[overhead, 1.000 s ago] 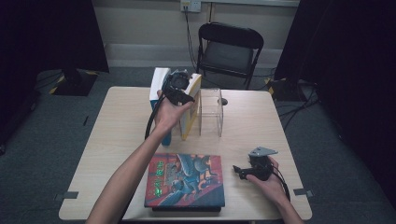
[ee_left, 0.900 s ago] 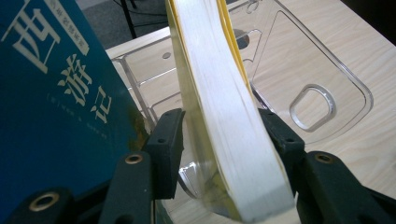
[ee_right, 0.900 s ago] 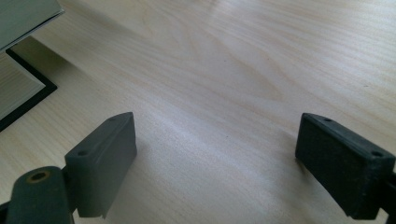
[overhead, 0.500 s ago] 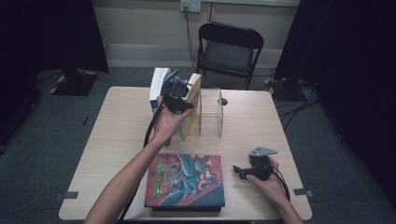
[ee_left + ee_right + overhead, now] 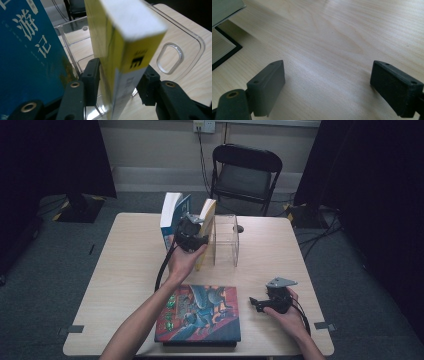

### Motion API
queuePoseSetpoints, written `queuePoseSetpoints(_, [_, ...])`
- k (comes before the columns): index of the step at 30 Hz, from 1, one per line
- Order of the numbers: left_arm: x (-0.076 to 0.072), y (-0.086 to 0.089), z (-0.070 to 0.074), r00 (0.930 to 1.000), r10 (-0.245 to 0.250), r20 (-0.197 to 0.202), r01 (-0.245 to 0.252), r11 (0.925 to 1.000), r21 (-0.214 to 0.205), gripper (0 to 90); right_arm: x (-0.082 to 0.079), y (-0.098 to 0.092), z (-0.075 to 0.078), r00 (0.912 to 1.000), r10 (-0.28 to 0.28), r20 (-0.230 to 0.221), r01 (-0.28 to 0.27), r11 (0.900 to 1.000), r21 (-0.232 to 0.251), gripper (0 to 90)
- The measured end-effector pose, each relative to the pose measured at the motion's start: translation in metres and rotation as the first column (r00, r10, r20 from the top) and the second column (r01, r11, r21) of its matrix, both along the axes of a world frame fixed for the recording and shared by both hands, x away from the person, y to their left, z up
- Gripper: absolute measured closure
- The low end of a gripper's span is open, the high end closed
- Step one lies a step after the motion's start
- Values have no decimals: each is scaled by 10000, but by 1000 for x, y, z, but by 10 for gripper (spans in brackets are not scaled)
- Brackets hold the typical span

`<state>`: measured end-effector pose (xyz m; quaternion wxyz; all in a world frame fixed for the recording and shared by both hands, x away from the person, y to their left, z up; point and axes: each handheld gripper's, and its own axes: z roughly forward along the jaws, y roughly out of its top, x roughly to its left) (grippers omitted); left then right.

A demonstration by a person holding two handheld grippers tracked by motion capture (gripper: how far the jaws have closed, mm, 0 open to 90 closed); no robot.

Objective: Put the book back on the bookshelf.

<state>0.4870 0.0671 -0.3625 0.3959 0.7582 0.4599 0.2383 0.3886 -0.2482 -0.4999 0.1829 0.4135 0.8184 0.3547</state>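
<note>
A thick yellow book (image 5: 207, 220) stands on end, tilted, against the left side of a clear acrylic stand (image 5: 227, 240). My left gripper (image 5: 192, 235) is shut on it. In the left gripper view the jaws have just been closing, and both pads press the yellow book (image 5: 120, 50) at its spine end. A blue-covered book (image 5: 172, 217) stands upright just left of it, close beside the left jaw (image 5: 27, 50). My right gripper (image 5: 255, 304) rests open on the table at the front right, with bare wood between its jaws (image 5: 327, 82).
A large colourful picture book (image 5: 200, 312) lies flat at the table's front edge, its corner (image 5: 224, 10) just left of the right gripper. The stand's wall has an oval cut-out (image 5: 171, 58). A black folding chair (image 5: 245, 170) stands behind the table.
My left hand has lowered the yellow book beside the clear stand, next to the blue book. The right gripper has stayed where it was.
</note>
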Motion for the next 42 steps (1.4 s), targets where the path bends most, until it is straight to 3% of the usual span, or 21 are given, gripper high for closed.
queuePoseSetpoints(5, [-4, 6, -10, 9994, -247, 249, 258, 9986, -456, 616, 0, 0, 0, 10000, -2, -1, 2, 10000, -1, 123])
queuePoseSetpoints(9, [-5, 8, -17, 9990, -358, 265, 367, 9987, -367, 625, 0, 0, 0, 10000, 0, 2, 0, 10000, -3, 123])
queuePoseSetpoints(13, [-6, 7, -22, 9990, -290, 346, 313, 9973, -662, 626, 0, 0, 0, 10000, -3, 1, 3, 10000, -2, 123])
queuePoseSetpoints(16, [-6, 5, -23, 9984, -413, 390, 428, 9983, -403, 628, 0, 0, 0, 10000, -4, 0, 4, 10000, -2, 123])
queuePoseSetpoints(21, [-5, 2, -19, 9982, -533, 268, 535, 9985, -82, 651, 0, 0, 0, 10000, 0, 1, 0, 10000, 2, 123])
queuePoseSetpoints(31, [-3, -10, -15, 9981, -615, 34, 616, 9980, -129, 647, 0, 0, 0, 10000, -5, -12, 5, 10000, 6, 123])
queuePoseSetpoints(42, [-2, -18, -3, 9958, -892, 180, 895, 9959, -150, 605, 0, 0, 0, 10000, 0, -13, 0, 10000, 8, 123])
